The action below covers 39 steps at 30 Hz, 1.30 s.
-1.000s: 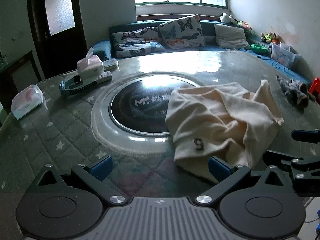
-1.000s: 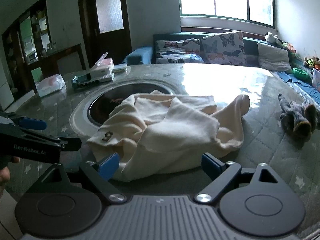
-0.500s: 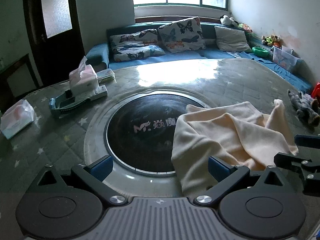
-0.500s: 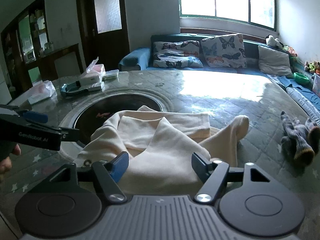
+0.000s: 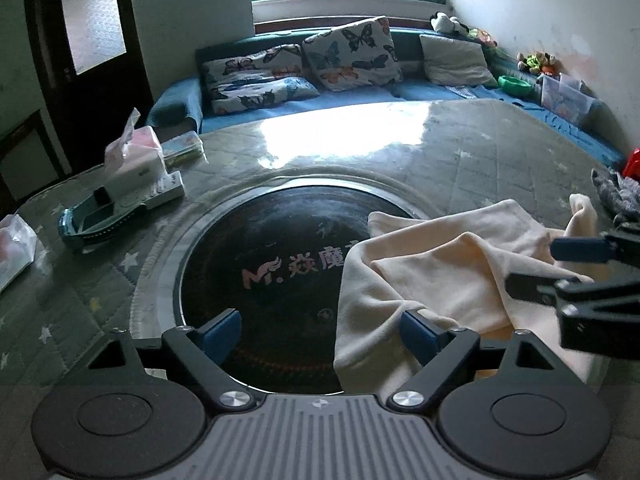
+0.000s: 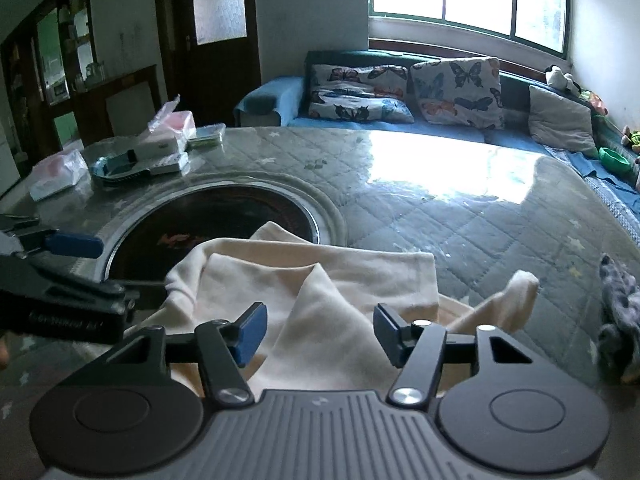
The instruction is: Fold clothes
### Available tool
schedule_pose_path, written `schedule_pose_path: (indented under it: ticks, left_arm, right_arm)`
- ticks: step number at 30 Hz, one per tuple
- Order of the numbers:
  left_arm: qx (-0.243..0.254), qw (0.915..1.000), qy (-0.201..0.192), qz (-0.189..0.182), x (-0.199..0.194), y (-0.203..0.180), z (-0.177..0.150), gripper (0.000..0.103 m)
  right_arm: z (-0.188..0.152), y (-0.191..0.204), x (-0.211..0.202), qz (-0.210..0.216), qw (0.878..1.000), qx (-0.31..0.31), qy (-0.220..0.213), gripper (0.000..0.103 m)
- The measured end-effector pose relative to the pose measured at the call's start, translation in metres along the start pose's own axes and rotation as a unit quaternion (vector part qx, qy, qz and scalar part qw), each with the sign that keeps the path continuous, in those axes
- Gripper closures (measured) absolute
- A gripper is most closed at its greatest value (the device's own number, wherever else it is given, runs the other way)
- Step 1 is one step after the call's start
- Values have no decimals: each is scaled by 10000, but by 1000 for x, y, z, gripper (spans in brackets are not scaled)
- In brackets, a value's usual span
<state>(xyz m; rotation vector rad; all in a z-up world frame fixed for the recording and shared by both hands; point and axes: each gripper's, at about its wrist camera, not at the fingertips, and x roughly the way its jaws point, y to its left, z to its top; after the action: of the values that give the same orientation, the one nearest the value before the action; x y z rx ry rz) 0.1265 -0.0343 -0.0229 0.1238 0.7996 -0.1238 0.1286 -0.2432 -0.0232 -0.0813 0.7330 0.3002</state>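
Observation:
A crumpled cream garment (image 5: 436, 276) lies on the round quilted table, partly over the dark centre disc (image 5: 264, 272); it also shows in the right wrist view (image 6: 328, 300). My left gripper (image 5: 320, 334) is open, low over the disc, with its right finger at the garment's left edge. My right gripper (image 6: 318, 334) is open, directly over the garment's near folds, holding nothing. The right gripper shows at the right of the left wrist view (image 5: 576, 268), and the left gripper shows at the left of the right wrist view (image 6: 72, 264).
A tissue box (image 5: 136, 156), a teal tray (image 5: 96, 220) and a wrapped tissue pack (image 5: 16, 248) sit at the table's left. A grey sock bundle (image 6: 620, 312) lies at the right edge. A sofa with butterfly pillows (image 5: 344, 60) stands behind the table.
Both grippers have moved forward and lower toward the garment. The right gripper's jaws have narrowed somewhat. The garment lies unmoved.

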Motion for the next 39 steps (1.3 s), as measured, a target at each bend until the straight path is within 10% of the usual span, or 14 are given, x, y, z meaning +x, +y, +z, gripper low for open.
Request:
schedule_pose_path:
  ticks: [16,23,39]
  left_arm:
    - [-14,9999,93,-138,14,2,6,16]
    - [-37,9999,81,-90,12,3,7,15]
    - [-42,9999,78,-126,12,5,7,12]
  right_arm:
    - [4,1,28,97,9996,-142,237,62]
    - [2,-2,18,0,9998,-163,118,97]
    - [-12,-32,-34,-699,9968,22,-382,101]
